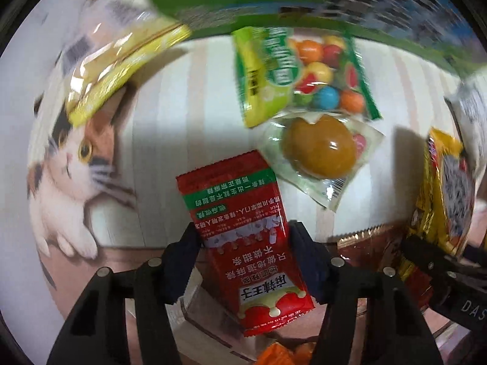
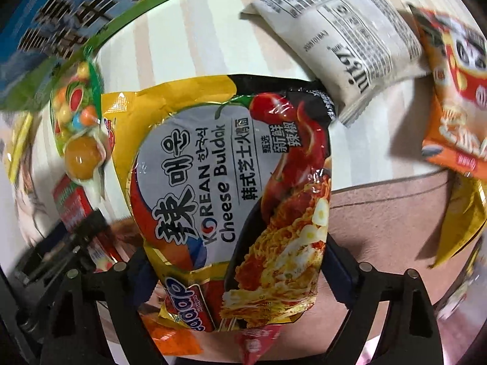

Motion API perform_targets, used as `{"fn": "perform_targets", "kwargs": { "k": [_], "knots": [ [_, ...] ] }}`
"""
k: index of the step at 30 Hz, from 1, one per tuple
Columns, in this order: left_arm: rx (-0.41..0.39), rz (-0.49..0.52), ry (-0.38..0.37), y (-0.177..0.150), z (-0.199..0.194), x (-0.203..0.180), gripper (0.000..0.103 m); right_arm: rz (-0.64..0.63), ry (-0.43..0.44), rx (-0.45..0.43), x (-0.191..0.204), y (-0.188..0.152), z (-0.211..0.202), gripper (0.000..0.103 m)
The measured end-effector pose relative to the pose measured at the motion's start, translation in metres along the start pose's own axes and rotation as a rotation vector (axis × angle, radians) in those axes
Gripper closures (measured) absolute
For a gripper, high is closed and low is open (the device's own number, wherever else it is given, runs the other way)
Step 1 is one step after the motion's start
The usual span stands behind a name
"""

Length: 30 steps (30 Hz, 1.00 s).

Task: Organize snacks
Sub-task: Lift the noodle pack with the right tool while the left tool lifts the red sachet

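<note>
While the left claw (image 1: 243,237) is clamping a red sachet (image 1: 240,234) over the table (image 1: 188,91), the right claw (image 2: 234,243) is gripping the noodle pack (image 2: 231,182), hiding its fingers; bkgd snacks are blurring.

a home, by the look: a cat-print tablecloth (image 1: 76,158) strewn with snack packets such as noodles (image 2: 231,194).

- The right gripper (image 2: 234,252) holds the noodle packet (image 2: 231,182) between its jaws.
- A white packet (image 2: 338,42) lies just above the noodle packet.
- A candy bag (image 2: 76,106) lies to its left.
</note>
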State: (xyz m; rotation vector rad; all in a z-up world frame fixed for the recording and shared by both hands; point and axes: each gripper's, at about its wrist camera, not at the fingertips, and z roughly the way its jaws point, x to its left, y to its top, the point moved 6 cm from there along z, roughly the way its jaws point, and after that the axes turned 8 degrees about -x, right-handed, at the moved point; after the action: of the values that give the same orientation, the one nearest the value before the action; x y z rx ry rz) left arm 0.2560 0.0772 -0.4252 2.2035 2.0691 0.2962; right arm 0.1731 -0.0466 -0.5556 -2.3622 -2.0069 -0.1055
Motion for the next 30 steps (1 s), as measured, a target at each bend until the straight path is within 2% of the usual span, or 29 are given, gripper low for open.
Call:
{"fn": "perform_targets", "kwargs": {
  "k": [1, 4, 7, 9, 11, 15, 17, 20, 24, 25, 28, 30],
  "knots": [
    [-0.012, 0.039, 0.015, 0.001, 0.0, -0.001, 0.046, -0.02, -0.009, -0.003, 0.003, -0.001, -0.018, 0.014],
    [-0.05, 0.175, 0.078, 0.003, -0.001, -0.001, 0.046, -0.106, -0.06, -0.019, 0.004, -0.014, -0.028, 0.014],
    [-0.04, 0.227, 0.105, 0.005, 0.004, 0.005, 0.044, -0.207, -0.112, -0.039, 0.01, -0.019, -0.028, 0.014],
    [-0.019, 0.196, 0.1, 0.006, 0.008, 0.014, 0.043, -0.227, -0.119, -0.039, 0.01, -0.022, -0.026, 0.013],
    [0.033, 0.116, 0.072, 0.008, 0.011, 0.026, 0.043, -0.229, -0.117, -0.043, 0.019, -0.027, -0.032, 0.012],
    [0.152, -0.108, -0.09, 0.001, 0.012, 0.057, 0.043, -0.21, -0.071, -0.033, 0.01, -0.019, -0.034, 0.009],
    [0.177, -0.168, -0.127, -0.004, 0.015, 0.07, 0.043, -0.193, -0.044, -0.019, 0.006, -0.019, -0.035, 0.007],
    [0.219, -0.191, -0.116, -0.016, 0.026, 0.077, 0.043, -0.165, -0.011, -0.003, 0.006, -0.019, -0.037, 0.006],
    [0.237, -0.199, -0.093, -0.026, 0.03, 0.086, 0.043, -0.167, -0.001, -0.001, 0.01, -0.02, -0.048, 0.005],
    [0.24, -0.202, -0.087, -0.031, 0.031, 0.084, 0.042, -0.16, -0.044, -0.006, 0.004, -0.016, -0.051, 0.005],
    [0.226, -0.205, -0.053, -0.045, 0.034, 0.077, 0.042, -0.154, -0.052, -0.002, 0.0, -0.012, -0.044, 0.005],
    [0.202, -0.206, -0.025, -0.049, 0.033, 0.079, 0.043, -0.162, -0.061, 0.0, -0.008, 0.003, -0.035, 0.005]
  ]
}}
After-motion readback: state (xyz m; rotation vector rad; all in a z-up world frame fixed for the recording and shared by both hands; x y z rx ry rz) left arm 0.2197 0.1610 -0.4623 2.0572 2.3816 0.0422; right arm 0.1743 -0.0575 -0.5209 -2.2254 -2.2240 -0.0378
